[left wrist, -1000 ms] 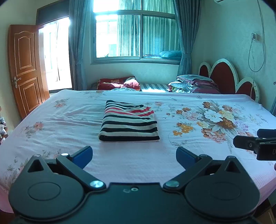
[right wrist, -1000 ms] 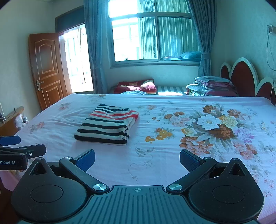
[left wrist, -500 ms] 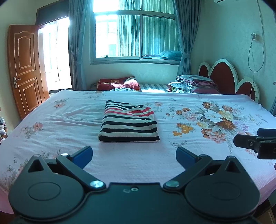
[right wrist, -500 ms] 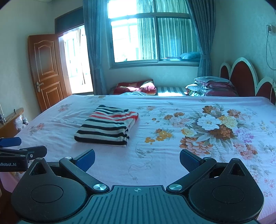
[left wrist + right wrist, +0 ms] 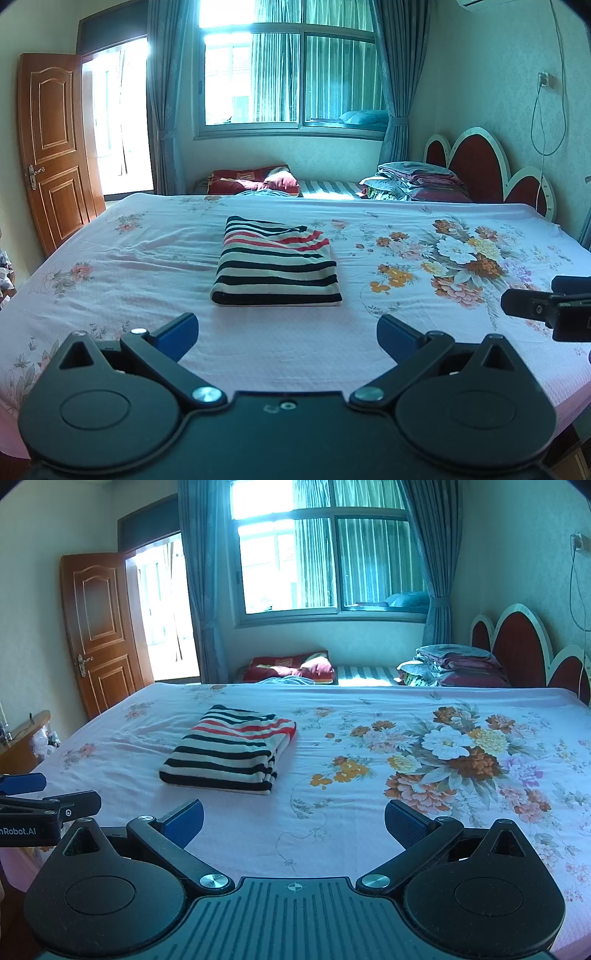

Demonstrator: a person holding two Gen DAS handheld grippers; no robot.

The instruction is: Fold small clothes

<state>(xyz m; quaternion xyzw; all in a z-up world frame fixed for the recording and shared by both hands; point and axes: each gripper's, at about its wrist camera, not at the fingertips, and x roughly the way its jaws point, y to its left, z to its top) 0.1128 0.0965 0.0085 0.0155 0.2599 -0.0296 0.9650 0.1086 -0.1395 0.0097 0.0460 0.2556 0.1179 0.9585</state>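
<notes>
A striped garment (image 5: 276,266), black, white and red, lies folded into a neat rectangle on the pink floral bed sheet (image 5: 147,266). My left gripper (image 5: 287,331) hovers over the near edge of the bed, open, with nothing between its blue pads, a short way in front of the garment. The right wrist view shows the same garment (image 5: 232,751) ahead and to the left. My right gripper (image 5: 294,821) is open and empty too. Each gripper shows at the edge of the other's view, the two held side by side.
Folded bedding (image 5: 417,181) is stacked at the headboard (image 5: 487,166) on the far right. Red cushions (image 5: 255,179) lie beyond the bed's far side under the window. An open wooden door (image 5: 55,147) stands to the left. A wooden ledge (image 5: 22,734) sits left of the bed.
</notes>
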